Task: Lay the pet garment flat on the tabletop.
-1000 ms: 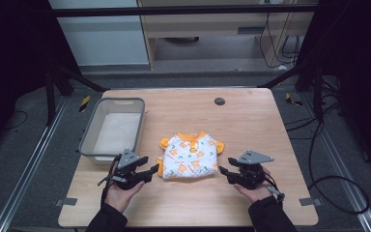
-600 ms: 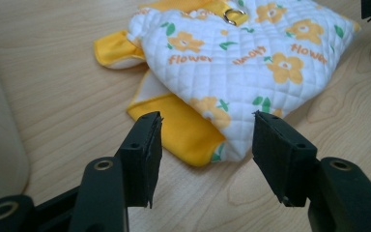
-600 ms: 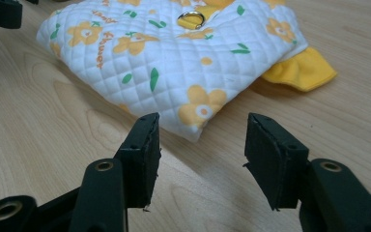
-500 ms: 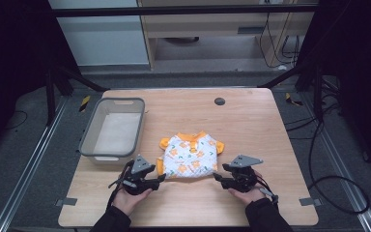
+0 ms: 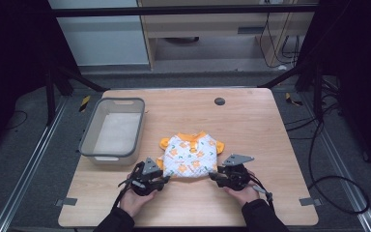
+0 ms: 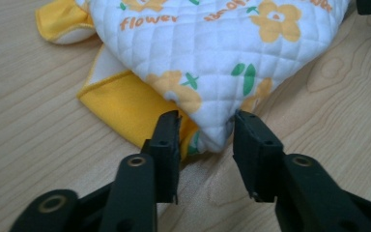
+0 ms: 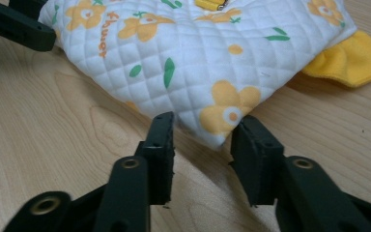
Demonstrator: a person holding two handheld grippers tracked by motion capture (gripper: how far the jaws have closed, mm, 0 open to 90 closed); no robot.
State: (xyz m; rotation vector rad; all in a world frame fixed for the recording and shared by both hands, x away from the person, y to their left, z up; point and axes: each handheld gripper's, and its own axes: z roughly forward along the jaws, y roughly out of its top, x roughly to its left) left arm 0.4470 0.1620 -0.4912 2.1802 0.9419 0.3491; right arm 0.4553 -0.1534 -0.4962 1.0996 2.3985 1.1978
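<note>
Folded baby garment [image 5: 192, 157] — white quilted, yellow flowers, yellow cuffs — lies near the front middle of the wooden table [image 5: 251, 121]. Left gripper [image 5: 160, 180] sits at its front left corner, right gripper [image 5: 214, 177] at its front right corner.

Left gripper: jaws have just been closing, now part open, the corner of the cloth [image 6: 212, 130] between them; the pads seem to brush the fabric, no firm pinch visible. Right gripper: same — jaws just closing, part open, corner [image 7: 217, 130] poking between them, slight gaps beside the pads.

Grey bin [image 5: 90, 137] stands well apart at the left. Bare wood lies right of and behind the garment; a small black disc [image 5: 219, 101] sits near the far edge.
</note>
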